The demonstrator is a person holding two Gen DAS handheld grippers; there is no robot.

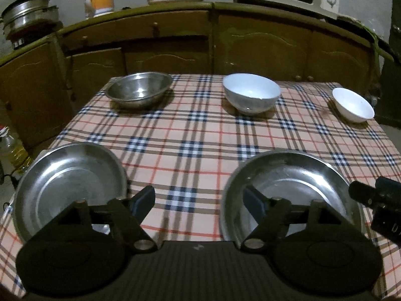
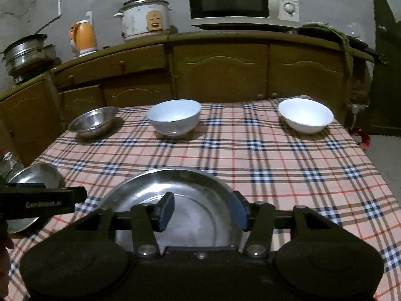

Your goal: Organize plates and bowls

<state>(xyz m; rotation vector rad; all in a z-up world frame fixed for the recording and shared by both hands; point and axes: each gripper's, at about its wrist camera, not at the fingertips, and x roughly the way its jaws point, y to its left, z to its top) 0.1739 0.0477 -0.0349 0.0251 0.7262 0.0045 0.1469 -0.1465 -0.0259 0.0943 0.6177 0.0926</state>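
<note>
If the steel plate (image 2: 175,200) is gripped by the spread, empty fingers of the right gripper (image 2: 200,212) only at its thin rim, it may be dropped on the surface (image 2: 275,175).

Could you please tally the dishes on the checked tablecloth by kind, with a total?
Steel plates: 2, the left plate and the right plate.
Steel bowls: 1, the steel bowl.
White bowls: 2, the larger white bowl and the smaller white bowl.
Total: 5 dishes.
</note>
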